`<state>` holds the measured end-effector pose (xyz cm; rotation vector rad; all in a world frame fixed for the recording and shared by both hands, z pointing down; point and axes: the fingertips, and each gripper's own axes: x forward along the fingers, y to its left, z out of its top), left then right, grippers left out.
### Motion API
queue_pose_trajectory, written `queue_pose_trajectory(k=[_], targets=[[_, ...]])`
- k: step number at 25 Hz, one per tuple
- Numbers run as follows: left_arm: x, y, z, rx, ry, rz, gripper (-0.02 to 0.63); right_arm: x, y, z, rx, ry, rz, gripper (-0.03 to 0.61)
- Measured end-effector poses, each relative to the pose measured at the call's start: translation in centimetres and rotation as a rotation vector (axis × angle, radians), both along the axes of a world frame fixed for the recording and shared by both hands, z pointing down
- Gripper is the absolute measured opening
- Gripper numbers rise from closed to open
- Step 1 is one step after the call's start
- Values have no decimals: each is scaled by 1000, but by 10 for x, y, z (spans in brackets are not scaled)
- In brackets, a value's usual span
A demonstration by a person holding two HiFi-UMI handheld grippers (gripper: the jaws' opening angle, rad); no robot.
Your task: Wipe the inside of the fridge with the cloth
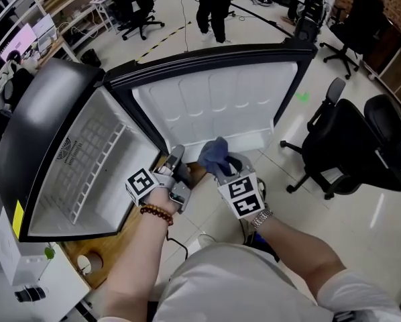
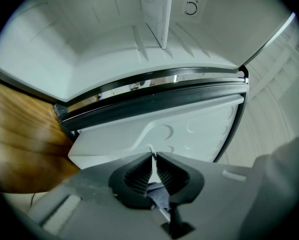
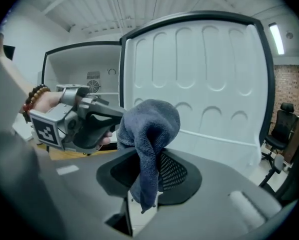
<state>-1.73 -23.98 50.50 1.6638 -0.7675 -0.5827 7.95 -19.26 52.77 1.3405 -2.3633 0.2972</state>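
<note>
**Cloth clamped, fridge door wide open**

The right gripper (image 3: 148,156) has the blue-grey cloth (image 3: 149,120) pinched firmly between its jaws. The fabric is bunched in a soft mound above them, with a tail hanging below. It hovers in front of the white inner face of the open door (image 1: 220,99). Just beside it, the left gripper (image 2: 153,157) faces the fridge opening, jaws pressed nearly together with nothing between them (only a sliver of a gap shows). The black fridge (image 1: 46,113) rests on a wooden table (image 1: 113,241), its white interior and wire shelf (image 1: 93,166) in plain sight on the left.
</note>
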Motion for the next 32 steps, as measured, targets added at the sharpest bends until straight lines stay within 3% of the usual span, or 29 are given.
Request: queue_pose_trajectory(k=[14, 32], targets=[[5, 0, -6, 6, 24, 77, 29, -79, -42, 43, -52, 15, -111, 98], [6, 3, -8, 10, 33, 123, 28, -89, -74, 64, -101, 4, -97, 98]])
